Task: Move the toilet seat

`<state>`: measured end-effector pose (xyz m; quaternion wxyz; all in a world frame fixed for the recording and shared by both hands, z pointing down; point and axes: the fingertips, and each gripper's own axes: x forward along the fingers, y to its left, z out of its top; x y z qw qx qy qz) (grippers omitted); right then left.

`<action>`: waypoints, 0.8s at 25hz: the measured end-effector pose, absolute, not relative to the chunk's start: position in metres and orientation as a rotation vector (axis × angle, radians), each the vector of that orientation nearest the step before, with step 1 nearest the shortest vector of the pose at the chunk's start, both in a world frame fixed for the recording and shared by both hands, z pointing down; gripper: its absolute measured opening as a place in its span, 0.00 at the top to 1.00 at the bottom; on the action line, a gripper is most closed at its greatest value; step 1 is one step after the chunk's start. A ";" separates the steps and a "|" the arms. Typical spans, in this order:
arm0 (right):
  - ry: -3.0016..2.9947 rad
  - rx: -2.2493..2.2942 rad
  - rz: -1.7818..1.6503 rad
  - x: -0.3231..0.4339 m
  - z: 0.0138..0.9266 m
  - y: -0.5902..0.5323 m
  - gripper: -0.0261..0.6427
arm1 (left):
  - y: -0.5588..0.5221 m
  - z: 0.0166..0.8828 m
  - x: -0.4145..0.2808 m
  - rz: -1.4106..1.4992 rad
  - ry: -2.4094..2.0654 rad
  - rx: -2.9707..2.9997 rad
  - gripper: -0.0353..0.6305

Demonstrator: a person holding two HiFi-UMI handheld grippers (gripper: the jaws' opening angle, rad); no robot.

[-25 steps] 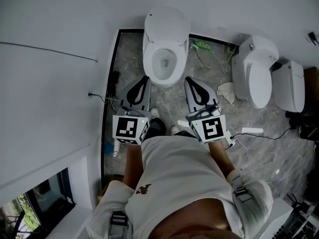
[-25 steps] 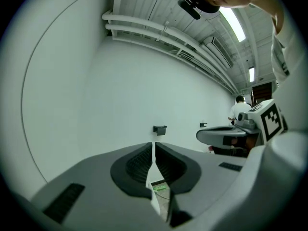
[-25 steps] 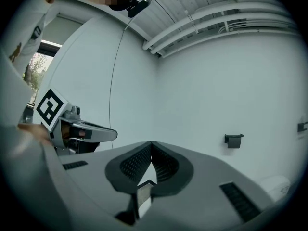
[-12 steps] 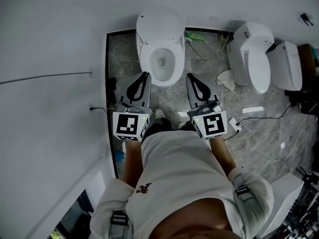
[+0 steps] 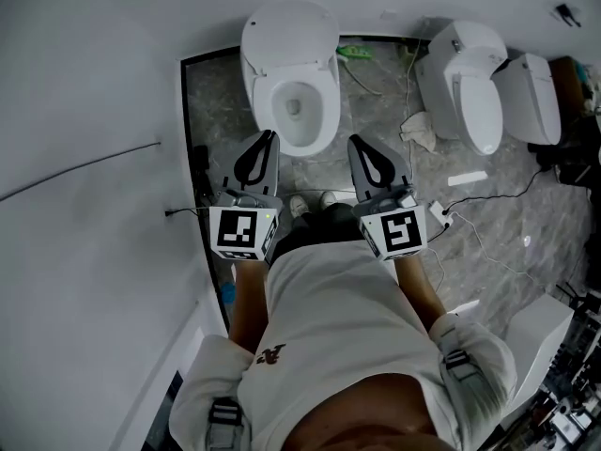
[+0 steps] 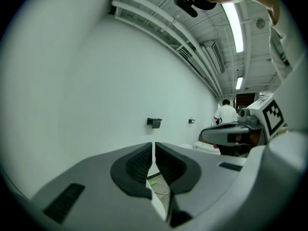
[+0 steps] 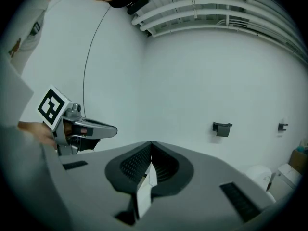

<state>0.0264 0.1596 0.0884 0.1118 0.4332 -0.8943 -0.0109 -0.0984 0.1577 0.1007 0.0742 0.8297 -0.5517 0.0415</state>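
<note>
Left tool [image 5: 269,138]: jaws together, nothing between them, at the bowl's near-left edge.
Right tool [image 5: 356,143]: jaws together, empty, near-right of the bowl.
Toilet seat [image 5: 322,120]: far of both tips, between them, ungripped.

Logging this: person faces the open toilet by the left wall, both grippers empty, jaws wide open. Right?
Not quite: the jaws are shut, not wide open. The left gripper view shows the left gripper with tips together and nothing between them; the right gripper view shows the same for the right gripper. The rest holds: the person faces the open toilet, both grippers empty.
</note>
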 end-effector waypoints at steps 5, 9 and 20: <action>-2.585 1.291 0.002 0.029 0.109 0.151 0.93 | 0.148 0.123 -0.100 0.129 -1.642 2.484 0.89; -2.561 1.297 0.038 0.029 0.128 0.137 0.93 | 0.136 0.140 -0.101 0.156 -1.638 2.462 0.89; -2.546 1.275 0.156 0.035 0.189 0.102 0.93 | 0.112 0.195 -0.099 0.216 -1.681 2.378 0.89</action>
